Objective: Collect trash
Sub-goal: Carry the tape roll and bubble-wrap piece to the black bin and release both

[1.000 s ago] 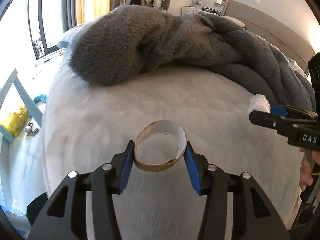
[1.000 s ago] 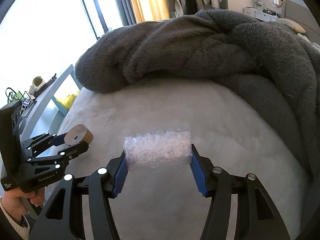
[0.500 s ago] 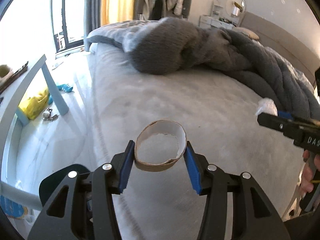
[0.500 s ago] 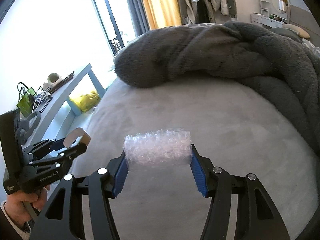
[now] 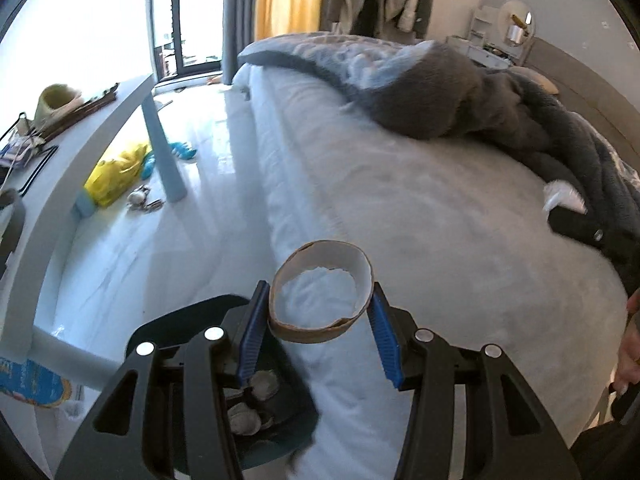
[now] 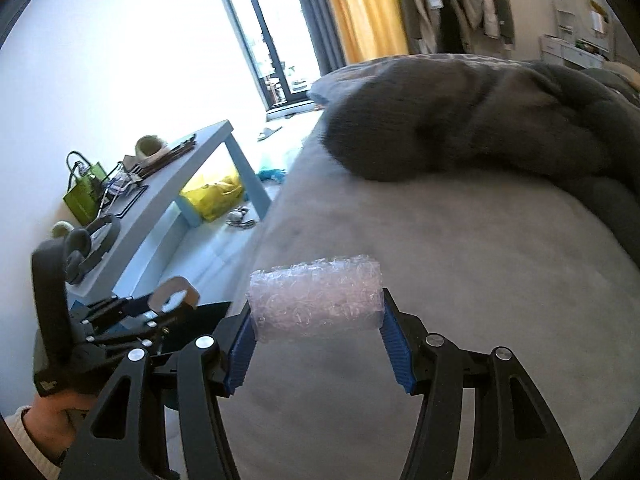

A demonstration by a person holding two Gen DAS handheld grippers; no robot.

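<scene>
A brown cardboard ring (image 5: 320, 330) sits squeezed between the blue pads of my left gripper (image 5: 318, 320), which is shut on it above the bed's left edge. Beneath that gripper stands a dark bin (image 5: 276, 428) with crumpled scraps inside. A roll of clear bubble wrap (image 6: 316, 298) is clamped in my right gripper (image 6: 318, 340), over the grey mattress (image 6: 460, 260). In the right wrist view, the left gripper (image 6: 168, 312) with the cardboard ring (image 6: 174, 294) shows at lower left, held by a hand (image 6: 52, 424). The right gripper's tip with the bubble wrap (image 5: 562, 196) appears at the right of the left wrist view.
A crumpled dark grey blanket (image 5: 460, 92) covers the far half of the bed. Left of the bed stands a pale blue table (image 6: 176, 184) with a green bag (image 6: 82, 196), headphones and clutter. A yellow bag (image 5: 116, 172) and small items lie on the floor beneath it.
Both grippers have swung left across the bed, keeping their loads. The bed's left edge, the floor, the blue table and the dark bin have come into view.
</scene>
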